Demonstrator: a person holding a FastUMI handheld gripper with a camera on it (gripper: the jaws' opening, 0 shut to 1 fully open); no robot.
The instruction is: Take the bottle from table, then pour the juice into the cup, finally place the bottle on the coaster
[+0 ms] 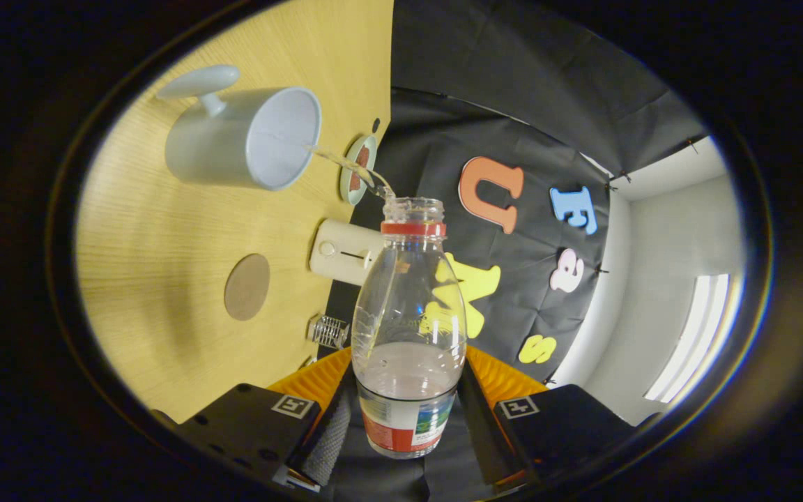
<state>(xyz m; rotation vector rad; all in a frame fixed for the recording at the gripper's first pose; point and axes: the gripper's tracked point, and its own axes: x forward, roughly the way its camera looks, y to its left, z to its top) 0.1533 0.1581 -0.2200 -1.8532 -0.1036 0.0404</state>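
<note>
Wood-grain tabletop, black cloth wall behind. Items: 1 gripper, jaws clamped on both sides of 1 clear plastic bottle, cap off, red neck ring, tilted w/ thin stream running from mouth into 1 white cup. 1 round brown coaster beside fingers, apart from cup. 1 cream box, 1 small dish, 1 faceted glass piece at table edge.

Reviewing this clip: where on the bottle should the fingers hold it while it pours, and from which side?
On the lower body, at the label band, one finger on each flank, as the gripper has it now. The bottle is widest and straight-walled there, and its open neck points away beyond the fingers toward the cup, so a hold from behind the base leaves the pouring stream clear.
</note>
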